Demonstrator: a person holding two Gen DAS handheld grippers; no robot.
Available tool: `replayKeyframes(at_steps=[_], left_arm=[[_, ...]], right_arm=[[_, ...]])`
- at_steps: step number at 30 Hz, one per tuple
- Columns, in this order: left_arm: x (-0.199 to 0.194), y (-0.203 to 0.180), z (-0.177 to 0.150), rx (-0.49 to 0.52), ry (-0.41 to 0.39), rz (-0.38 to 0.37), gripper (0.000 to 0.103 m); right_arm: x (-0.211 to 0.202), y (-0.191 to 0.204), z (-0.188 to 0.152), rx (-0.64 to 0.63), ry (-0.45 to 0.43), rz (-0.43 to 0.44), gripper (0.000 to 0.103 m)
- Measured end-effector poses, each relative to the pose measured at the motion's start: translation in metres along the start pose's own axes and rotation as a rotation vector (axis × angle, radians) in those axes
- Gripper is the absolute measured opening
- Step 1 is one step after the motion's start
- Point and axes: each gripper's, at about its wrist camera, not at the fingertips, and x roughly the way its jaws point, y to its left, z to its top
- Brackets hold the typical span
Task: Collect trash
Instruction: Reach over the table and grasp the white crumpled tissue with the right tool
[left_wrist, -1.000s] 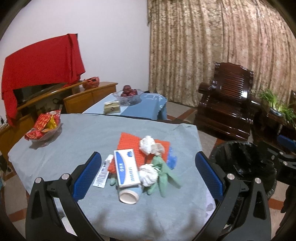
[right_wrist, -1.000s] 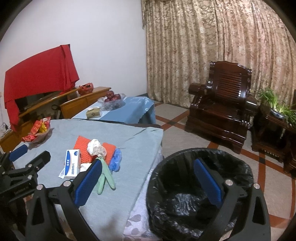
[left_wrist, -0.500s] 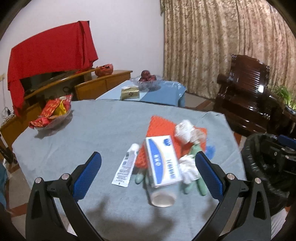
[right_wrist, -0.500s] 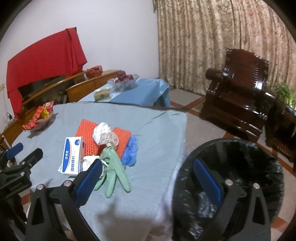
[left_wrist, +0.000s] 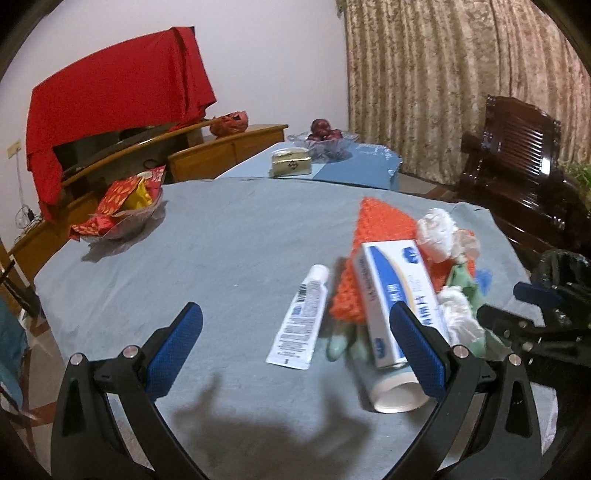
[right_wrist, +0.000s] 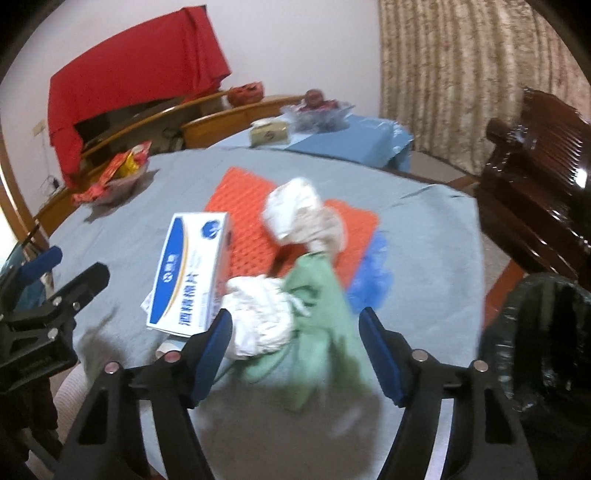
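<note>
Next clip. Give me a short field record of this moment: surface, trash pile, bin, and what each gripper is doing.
surface: round table under a grey-blue cloth
trash pile: white-and-blue box, tube, paper cup, crumpled tissues, green glove, blue glove, on an orange mat
bin: black-lined bin, beside the table
left gripper: open, empty, above the tube
right gripper: jaws closing around tissues and green glove, pads not yet pressing

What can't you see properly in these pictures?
- Paper cup: left wrist view, the white and blue box covers most of it.
- Green glove: right wrist view, blurred.
- Bin: right wrist view, cut off by the edge; contents unclear.
</note>
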Motion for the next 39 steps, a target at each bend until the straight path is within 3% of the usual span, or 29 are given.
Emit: replayKeyframes(at_steps=[5,8,10,16,26,34,36,38,39], left_arm=[[0.007,0.006,-0.002,-0.013,0.030,-0.003,0.098],[0.009,0.005,-0.004,-0.010,0.040,-0.007,0.098],[0.009,0.004,-0.005,-0.009,0.046,-0.014,0.098],[0.008,-0.011,-0.003,0.004,0.055,-0.051,0.098],[0.013,-0.055,-0.007,0.050,0.061,-0.103,0.098],[0.036,-0.083,-0.012,0.055,0.073,-0.050,0.098],[0.040,-0.088,-0.014,0.065,0.083,-0.040,0.094],[0.044,-0.090,-0.017,0.074,0.102,-0.032,0.070],[0.046,-0.090,-0.018,0.073,0.118,-0.041,0.066]], right_arm=[[0.022,0.007,-0.002,-0.016,0.051,0.019,0.060],[0.030,0.010,-0.006,-0.031,0.081,0.053,0.049],[0.033,0.012,-0.007,-0.043,0.097,0.079,0.034],[0.022,0.009,-0.006,-0.041,0.079,0.105,0.017],[-0.022,-0.026,0.002,0.017,0.001,0.045,0.015],[-0.021,-0.046,-0.002,0.037,0.004,0.010,0.015],[-0.019,-0.048,-0.003,0.040,0.006,0.011,0.015],[-0.019,-0.049,-0.005,0.043,0.007,0.015,0.015],[-0.019,-0.049,-0.006,0.044,0.007,0.017,0.015]])
